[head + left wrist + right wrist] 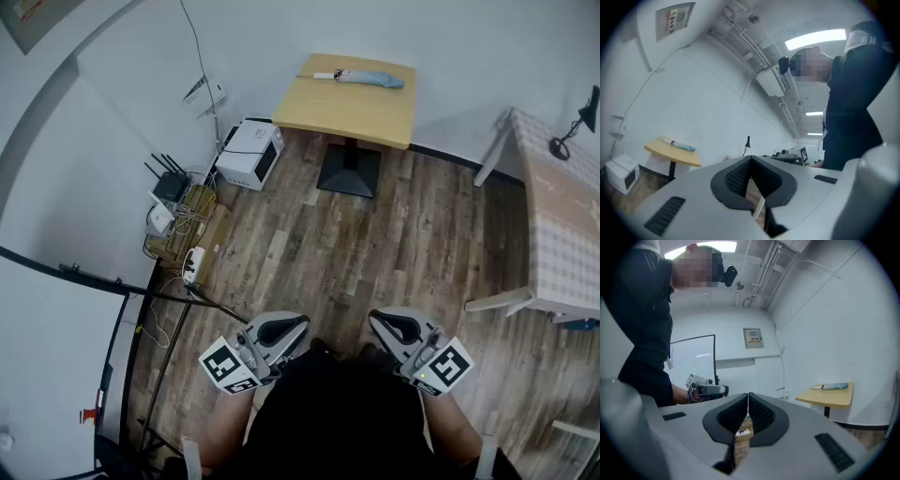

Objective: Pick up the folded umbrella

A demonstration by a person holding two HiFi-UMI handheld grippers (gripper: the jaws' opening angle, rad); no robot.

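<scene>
I keep my left tool and my right tool close to my body, both with jaws pressed together on nothing, while the folded light-blue umbrella lies far ahead on the square yellow wooden counter.

Bare lab-like room: whiteboard, router, microwave on the floor, exposed ceiling pipes.
</scene>
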